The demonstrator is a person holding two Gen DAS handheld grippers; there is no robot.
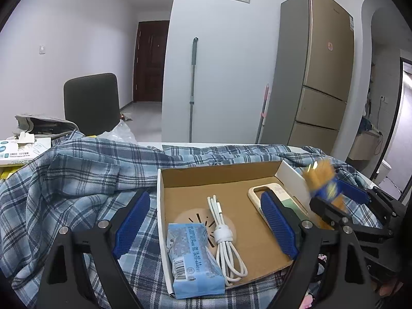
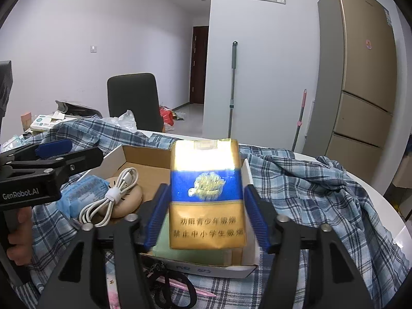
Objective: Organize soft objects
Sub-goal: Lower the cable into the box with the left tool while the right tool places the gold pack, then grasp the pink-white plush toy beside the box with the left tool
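A shallow cardboard box (image 1: 180, 180) lies on a blue plaid shirt (image 1: 77, 180). In it are a blue tissue pack (image 1: 193, 257), a coiled white cable (image 1: 226, 242), a round beige disc (image 2: 128, 200) and a cream phone case (image 1: 257, 193). My right gripper (image 2: 206, 206) is shut on a gold and blue cigarette pack (image 2: 206, 193), held upright over the box's right end; it shows blurred in the left wrist view (image 1: 324, 182). My left gripper (image 1: 206, 224) is open and empty, straddling the box's left wall.
Scissors (image 2: 180, 288) and a pink pen (image 2: 188, 287) lie on the shirt in front of the box (image 2: 206, 270). A dark chair (image 1: 91, 103), papers and a plastic bag stand behind the table. A fridge (image 1: 322, 77) stands at the right.
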